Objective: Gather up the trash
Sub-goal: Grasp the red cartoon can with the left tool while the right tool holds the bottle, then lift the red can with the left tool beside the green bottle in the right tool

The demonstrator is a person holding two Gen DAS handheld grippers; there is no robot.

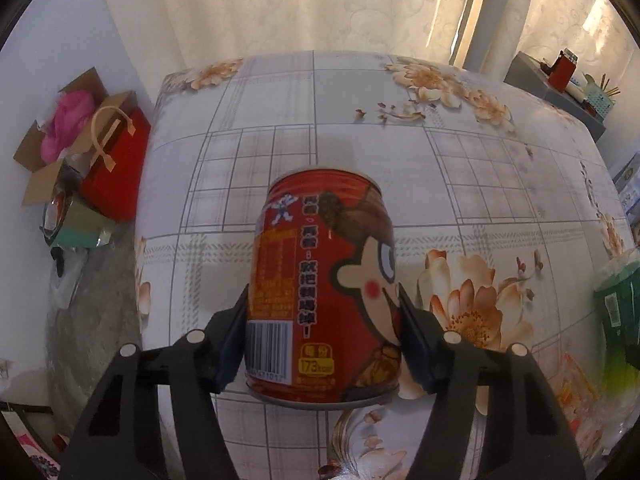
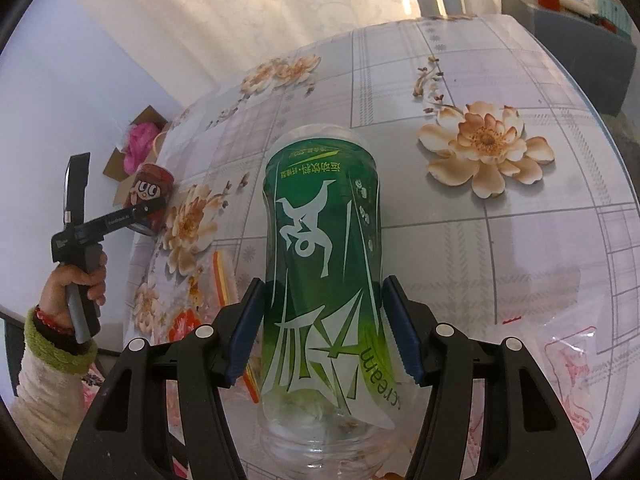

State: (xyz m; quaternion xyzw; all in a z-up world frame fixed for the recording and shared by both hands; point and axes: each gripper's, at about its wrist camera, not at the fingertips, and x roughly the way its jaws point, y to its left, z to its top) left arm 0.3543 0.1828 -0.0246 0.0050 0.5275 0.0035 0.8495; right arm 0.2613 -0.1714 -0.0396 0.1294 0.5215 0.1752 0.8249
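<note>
In the left wrist view we see our left tool (image 1: 322,312) closed around a red can (image 1: 324,284), its blue pads touching both sides of the can's lower body. The can bears a cartoon face, a barcode and yellow print, and it stands on the bench (image 1: 460,184), which is covered with a grey-checked cloth printed with beige flowers. The right wrist view shows the same can at the bench's left edge, with a hand (image 2: 76,284) in a green-cuffed sleeve gripping the left tool's handle.

Our right tool (image 2: 322,320) holds a green-labelled plastic bottle (image 2: 322,264) between its blue pads, which press on both sides of the label. The bottle appears upside down, its clear neck end nearest the camera. We cannot tell whether it is lifted off the bench or touching it.

A clear plastic bag with red print (image 2: 576,356) lies on the bench at the lower right. Beyond the bench's left side sit a red gift bag (image 1: 116,164) and an open cardboard box (image 1: 52,148) with something pink inside.
</note>
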